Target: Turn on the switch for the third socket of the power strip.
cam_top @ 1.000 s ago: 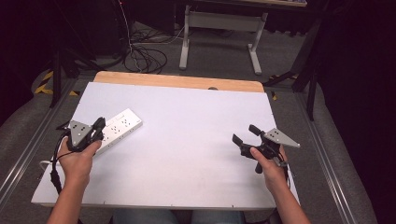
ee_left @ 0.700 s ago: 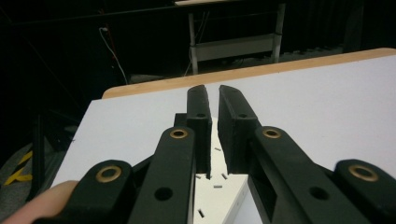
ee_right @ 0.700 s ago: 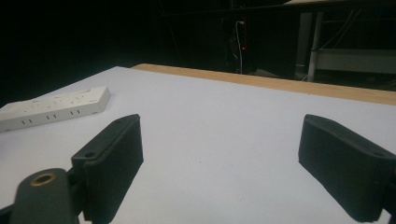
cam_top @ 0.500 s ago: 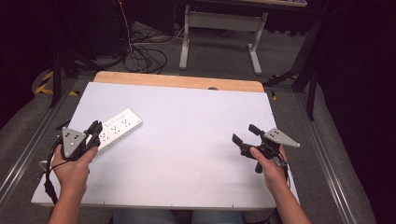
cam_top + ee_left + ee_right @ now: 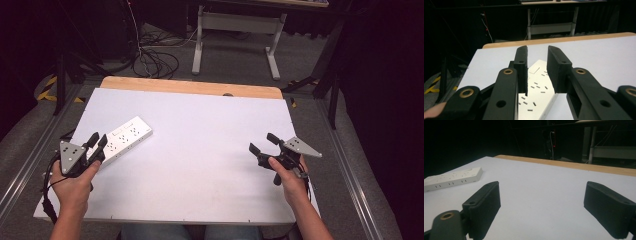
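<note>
A white power strip point(image 5: 122, 140) lies slantwise on the left of the white table point(image 5: 200, 170). My left gripper point(image 5: 99, 138) hovers at the strip's near end, its tips over that end. In the left gripper view its jaws stand a narrow gap apart point(image 5: 537, 50), and the power strip point(image 5: 537, 85) shows through the gap with nothing gripped. My right gripper point(image 5: 261, 142) is held low over the table's right side, open wide point(image 5: 542, 186) with bare table between its jaws. The power strip point(image 5: 451, 180) lies far off to its left.
A wooden band point(image 5: 190, 87) runs along the table's far edge. Beyond it, cables point(image 5: 150, 60) lie on the floor beside a metal desk frame point(image 5: 235, 30). Metal rails point(image 5: 30, 150) flank the table.
My left hand has drawn back toward the near left corner, uncovering more of the power strip. The strip and the right gripper have stayed put.
</note>
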Demonstrator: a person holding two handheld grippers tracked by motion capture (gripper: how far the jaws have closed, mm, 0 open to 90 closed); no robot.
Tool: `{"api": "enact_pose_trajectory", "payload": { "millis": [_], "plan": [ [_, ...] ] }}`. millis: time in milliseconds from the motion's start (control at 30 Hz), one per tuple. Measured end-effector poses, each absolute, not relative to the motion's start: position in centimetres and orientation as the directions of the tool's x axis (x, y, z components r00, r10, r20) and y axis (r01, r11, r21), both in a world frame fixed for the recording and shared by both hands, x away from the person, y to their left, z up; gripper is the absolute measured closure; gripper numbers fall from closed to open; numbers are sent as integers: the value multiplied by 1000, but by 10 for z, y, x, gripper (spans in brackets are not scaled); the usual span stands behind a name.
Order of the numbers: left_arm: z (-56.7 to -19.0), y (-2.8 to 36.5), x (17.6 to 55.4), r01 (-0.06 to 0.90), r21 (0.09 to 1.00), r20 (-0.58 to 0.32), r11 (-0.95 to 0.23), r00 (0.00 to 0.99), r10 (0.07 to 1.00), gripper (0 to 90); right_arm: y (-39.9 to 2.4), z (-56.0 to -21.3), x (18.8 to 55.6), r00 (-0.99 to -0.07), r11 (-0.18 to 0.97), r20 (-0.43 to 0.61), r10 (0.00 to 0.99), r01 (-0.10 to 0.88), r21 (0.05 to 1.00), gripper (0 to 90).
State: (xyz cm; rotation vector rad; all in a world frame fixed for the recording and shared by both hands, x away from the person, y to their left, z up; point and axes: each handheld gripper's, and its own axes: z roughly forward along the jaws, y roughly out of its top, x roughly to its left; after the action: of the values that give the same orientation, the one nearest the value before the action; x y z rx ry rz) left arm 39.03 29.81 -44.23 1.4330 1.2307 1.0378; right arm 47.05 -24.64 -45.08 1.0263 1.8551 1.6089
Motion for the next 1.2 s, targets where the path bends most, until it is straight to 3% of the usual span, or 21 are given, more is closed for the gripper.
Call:
{"api": "enact_pose_trajectory", "payload": {
  "millis": [200,1200],
  "plan": [
    [-442,302,389,161,987,6,-28,132,991,671,-247,-451,470,-605,29,119,788,228,973,143],
    [-443,317,383,134,991,-8,2,44,999,335,-246,-452,471,-604,32,121,787,237,971,143]
  ]
}}
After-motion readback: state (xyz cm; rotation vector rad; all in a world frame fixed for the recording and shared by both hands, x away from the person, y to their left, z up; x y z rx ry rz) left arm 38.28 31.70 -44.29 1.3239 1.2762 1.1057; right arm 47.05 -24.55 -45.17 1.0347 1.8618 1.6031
